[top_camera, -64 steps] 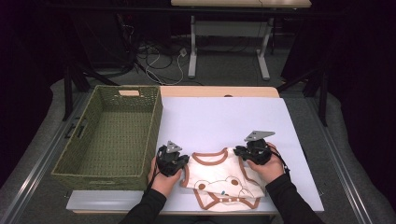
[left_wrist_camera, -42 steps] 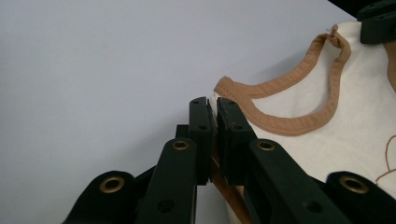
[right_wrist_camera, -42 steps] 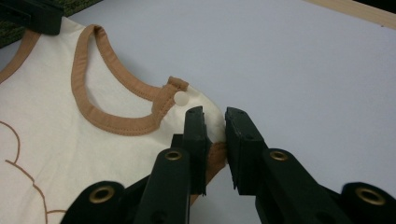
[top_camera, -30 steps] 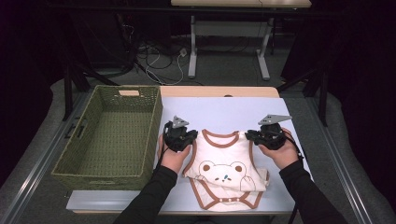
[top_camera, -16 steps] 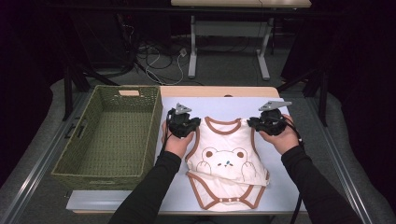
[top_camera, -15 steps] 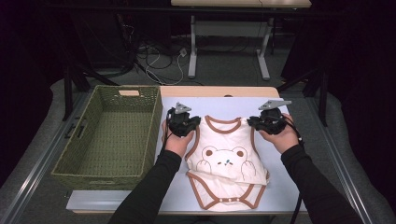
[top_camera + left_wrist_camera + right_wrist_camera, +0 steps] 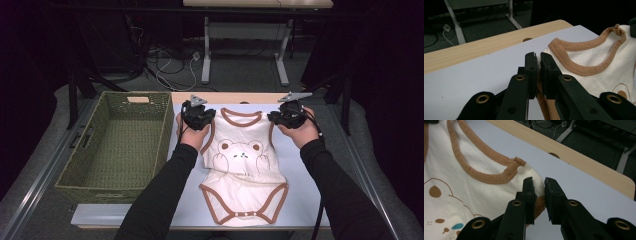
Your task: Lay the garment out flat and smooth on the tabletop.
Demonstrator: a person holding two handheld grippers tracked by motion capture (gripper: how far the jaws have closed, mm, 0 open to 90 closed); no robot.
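Observation:
A cream baby bodysuit [image 7: 242, 165] with brown trim and a bear print lies face up on the pale mat [image 7: 297, 157], neck toward the far edge. My left gripper [image 7: 209, 119] is shut on its left shoulder, and the fabric is pinched between the jaws in the left gripper view [image 7: 537, 56]. My right gripper [image 7: 275, 119] is shut on the other shoulder; in the right gripper view [image 7: 539, 182] cream cloth and brown trim sit between the jaws beside a white snap [image 7: 520, 170]. The neckline [image 7: 579, 47] is stretched between the two grippers.
A green woven basket [image 7: 162, 135] stands at the left, right beside the mat and my left forearm. A strip of wooden tabletop [image 7: 240, 97] runs along the far edge behind the mat. Beyond it are desk legs and cables on the floor.
Both grippers have moved away from me toward the far edge, pulling the bodysuit with them. The garment has gone from bunched near the front edge to spread out with the bear facing up.

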